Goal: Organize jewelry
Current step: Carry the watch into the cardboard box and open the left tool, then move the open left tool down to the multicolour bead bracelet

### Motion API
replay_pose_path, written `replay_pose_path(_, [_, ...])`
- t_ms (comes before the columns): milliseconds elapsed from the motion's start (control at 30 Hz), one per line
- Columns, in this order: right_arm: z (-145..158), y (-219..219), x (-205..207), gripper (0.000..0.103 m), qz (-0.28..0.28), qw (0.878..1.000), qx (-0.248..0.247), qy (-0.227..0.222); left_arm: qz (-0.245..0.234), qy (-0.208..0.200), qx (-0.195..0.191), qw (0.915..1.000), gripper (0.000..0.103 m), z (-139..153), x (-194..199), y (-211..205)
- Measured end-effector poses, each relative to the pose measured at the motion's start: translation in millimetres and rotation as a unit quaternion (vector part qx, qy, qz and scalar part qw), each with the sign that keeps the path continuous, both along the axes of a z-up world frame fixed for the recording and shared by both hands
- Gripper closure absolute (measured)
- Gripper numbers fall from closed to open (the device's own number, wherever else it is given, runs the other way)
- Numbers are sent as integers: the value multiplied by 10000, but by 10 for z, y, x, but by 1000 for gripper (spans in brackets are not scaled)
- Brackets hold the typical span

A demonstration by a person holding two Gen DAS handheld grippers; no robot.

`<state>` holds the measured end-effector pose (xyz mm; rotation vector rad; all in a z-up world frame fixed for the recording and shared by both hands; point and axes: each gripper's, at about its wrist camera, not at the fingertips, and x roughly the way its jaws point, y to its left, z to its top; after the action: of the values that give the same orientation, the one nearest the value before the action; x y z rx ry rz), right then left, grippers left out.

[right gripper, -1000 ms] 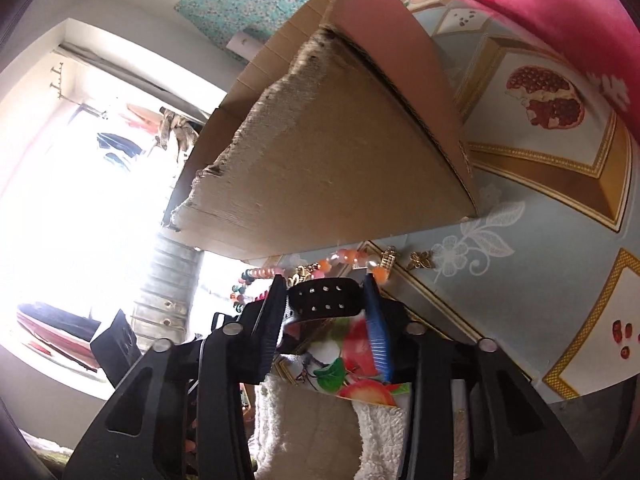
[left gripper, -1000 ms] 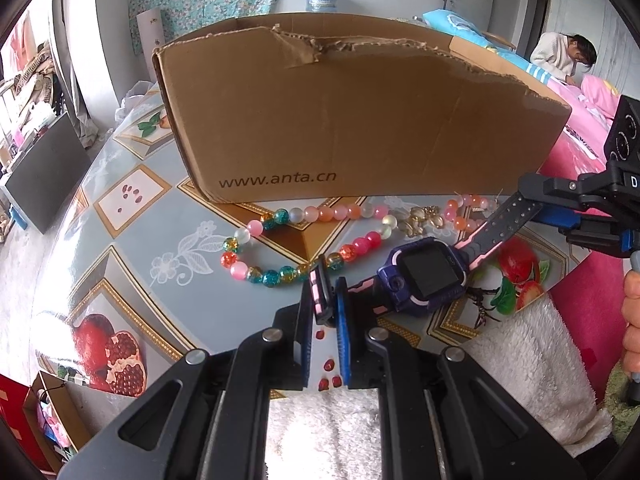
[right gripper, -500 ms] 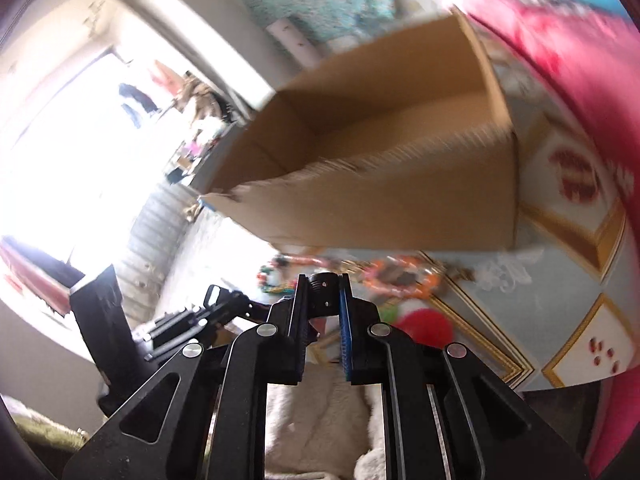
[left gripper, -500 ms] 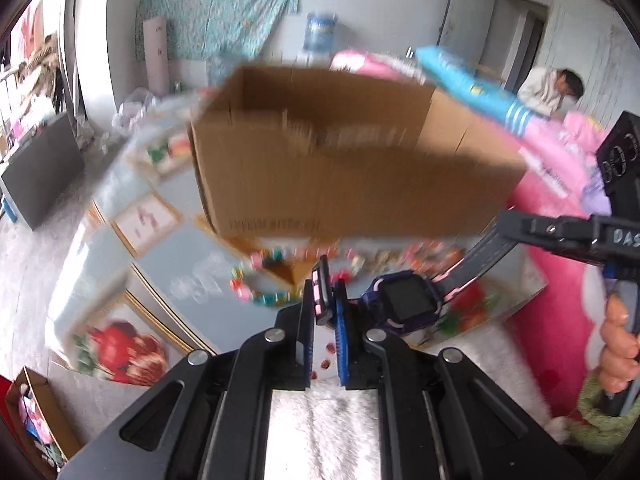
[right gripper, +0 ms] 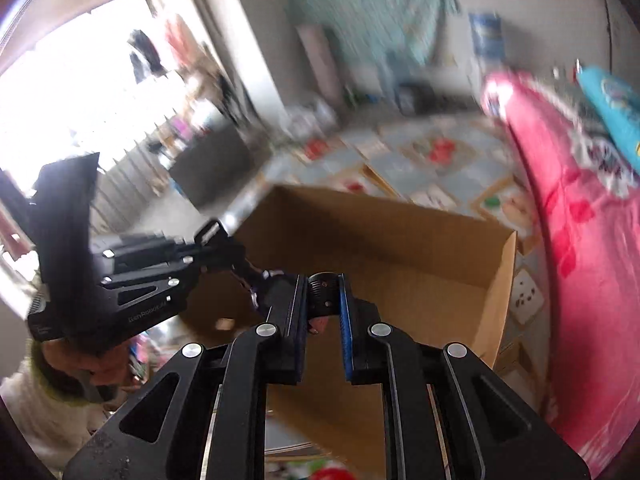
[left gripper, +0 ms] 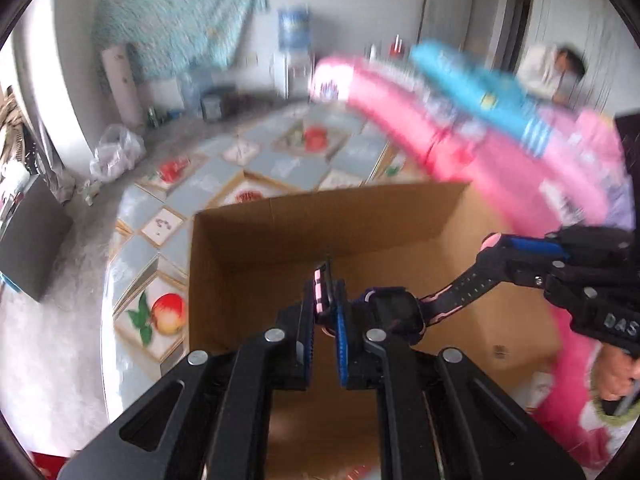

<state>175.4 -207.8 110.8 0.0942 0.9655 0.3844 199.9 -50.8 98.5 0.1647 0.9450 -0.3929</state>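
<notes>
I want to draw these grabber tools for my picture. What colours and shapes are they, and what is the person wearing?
Each tool is black, angular metal with round silver bolts. The left tool and right tool each have ridged blue pads inside two long fingers. White lettering marks their bodies. The person wears fluffy white sleeves with green cuffs.

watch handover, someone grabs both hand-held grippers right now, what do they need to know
Left hand-held gripper: shut on one strap of the watch.
Right hand-held gripper: shut on the other strap.
The watch hangs stretched between them, above the open box on the table.
Done: watch picked up and carried over the box.
Left: lower it in, release both ends. Other jewelry is not in view now.
</notes>
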Motion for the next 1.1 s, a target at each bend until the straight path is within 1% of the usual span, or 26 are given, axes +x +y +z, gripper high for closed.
replay_pose_path(33, [-109,9,158,90,-49,9996,-122,237,-8,255,69,9997,95,-99,180,-68])
replay_pose_path(67, [-166,12,273,90,-70,9990,-228,373,-13,447,194,9988,95,-194,345,-135])
replay_pose_path(100, [-247,32,409,90,-71,9980,-388,492,-9,533,359,9979,95,-267,467,-193])
replay_pose_path(233, [-395,23,658,87,-54,9939,-790,766,-36,611,824,9947,94,-438,779,-381])
replay_pose_path(300, [-449,20,768,81,-53,9919,-922,871,-18,619,1049,9926,93,-530,878,-438])
replay_pose_path(367, [-440,30,791,76,-78,9911,-988,884,24,639,1170,9911,93,-595,952,-458])
replay_pose_path(400, [-455,19,809,74,-77,9911,-1009,869,38,637,1177,9910,89,-627,975,-460])
replay_pose_path(433, [-464,-6,824,74,-107,9912,-1021,840,46,638,1154,9913,88,-631,1000,-440])
replay_pose_path(500, [-440,-51,869,72,-176,9911,-1054,790,58,640,1062,9923,76,-641,1026,-429])
replay_pose_path(567, [-396,-113,852,72,-220,9921,-970,766,105,554,1010,9933,72,-601,1023,-415])
replay_pose_path(633, [-321,-182,794,73,-240,9939,-805,708,105,457,928,9946,71,-534,1004,-411])
replay_pose_path(733, [-137,-308,619,73,-304,9966,-622,454,106,316,666,9972,68,-319,886,-317])
replay_pose_path(767, [-58,-363,535,73,-344,9973,-558,324,108,267,589,9978,62,-254,840,-278])
replay_pose_path(800, [38,-455,415,72,-435,9978,-466,166,154,121,453,9988,55,-127,738,-173])
replay_pose_path(833, [95,-528,328,72,-511,9979,-392,79,216,20,396,9990,51,-58,672,-103])
replay_pose_path(900, [181,-715,139,69,-716,9973,-173,-47,467,-231,235,9984,39,87,484,136])
replay_pose_path(933, [201,-849,11,68,-889,9960,-14,-80,657,-323,70,9973,37,123,384,294])
replay_pose_path(967, [192,-946,-77,65,-1040,9945,104,-72,811,-322,-77,9962,33,119,302,430])
replay_pose_path(1033, [74,-1127,-252,62,-1318,9905,390,99,1041,-182,-340,9938,31,27,168,656])
replay_pose_path(1100, [-85,-1186,-312,60,-1414,9877,576,348,1187,195,-710,9902,31,-174,72,832])
